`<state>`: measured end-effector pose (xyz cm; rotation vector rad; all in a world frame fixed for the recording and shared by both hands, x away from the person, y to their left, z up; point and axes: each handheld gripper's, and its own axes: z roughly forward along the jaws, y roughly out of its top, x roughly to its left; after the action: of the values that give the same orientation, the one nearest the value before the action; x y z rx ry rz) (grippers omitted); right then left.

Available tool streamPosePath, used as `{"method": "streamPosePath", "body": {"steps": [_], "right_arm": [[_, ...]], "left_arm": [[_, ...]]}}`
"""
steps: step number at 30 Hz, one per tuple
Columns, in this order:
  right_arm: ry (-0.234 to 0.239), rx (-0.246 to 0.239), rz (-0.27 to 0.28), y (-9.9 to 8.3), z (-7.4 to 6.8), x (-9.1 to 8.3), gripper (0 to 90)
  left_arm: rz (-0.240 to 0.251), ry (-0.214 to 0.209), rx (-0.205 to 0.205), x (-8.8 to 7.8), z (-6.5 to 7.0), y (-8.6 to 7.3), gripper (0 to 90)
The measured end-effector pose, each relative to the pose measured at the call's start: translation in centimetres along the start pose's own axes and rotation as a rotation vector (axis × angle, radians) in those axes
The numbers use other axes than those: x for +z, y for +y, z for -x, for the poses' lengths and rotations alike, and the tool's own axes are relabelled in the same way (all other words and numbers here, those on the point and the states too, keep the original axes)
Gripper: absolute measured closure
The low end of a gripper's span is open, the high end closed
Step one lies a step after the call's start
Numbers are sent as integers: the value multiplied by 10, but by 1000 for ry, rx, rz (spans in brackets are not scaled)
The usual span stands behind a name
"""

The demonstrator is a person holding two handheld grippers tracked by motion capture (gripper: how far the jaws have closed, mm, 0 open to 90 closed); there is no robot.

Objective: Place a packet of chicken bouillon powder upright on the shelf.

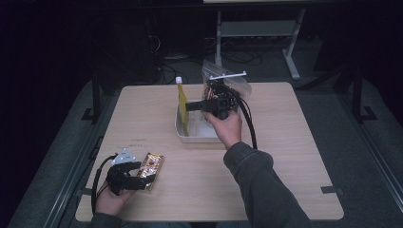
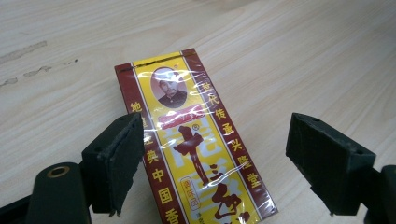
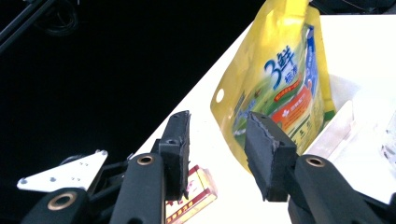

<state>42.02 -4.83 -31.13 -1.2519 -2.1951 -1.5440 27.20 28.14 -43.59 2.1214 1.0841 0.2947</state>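
Left side first: left gripper (image 1: 138, 172) sits low at the near-left corner of the table (image 1: 285, 156), jaws spread wide and straddling the yellow-and-maroon packet (image 2: 196, 149), which lies flat on the wood. From the left gripper view, the left pad (image 2: 122, 161) is right at the packet's maroon edge, maybe just touching, while the right pad stands clear with bare table between. Nothing is clamped yet. I'd call this the approach-to-grasp step on the packet; the next move calls for closing across the short width, square to the long edges, since the film wrap looks slick and could skate out if the pinch goes on crooked. Moving right: the white tray (image 1: 183, 132) sits mid-table with the yellow pouch (image 3: 275, 88) standing upright at its left end, white cap on top. The right gripper (image 1: 197, 105) is held above the tray, pointing left toward the pouch, jaws part open with nothing between them; the right gripper view puts the pouch just past the fingertips, apart from both pads. Looks like it's either steadying position or waiting for the drop-off. Behind the right hand (image 1: 225, 128) there's a clear bag (image 1: 233, 78) with a white clip; contents too dark to tell.
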Motion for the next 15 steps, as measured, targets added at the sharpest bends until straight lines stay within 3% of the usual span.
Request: {"method": "streamPosePath", "body": {"steps": [15], "right_arm": [[18, 3, -29, -22, 5, -16, 560]], "left_arm": [[-47, 50, 1, 9, 0, -1, 187]]}}
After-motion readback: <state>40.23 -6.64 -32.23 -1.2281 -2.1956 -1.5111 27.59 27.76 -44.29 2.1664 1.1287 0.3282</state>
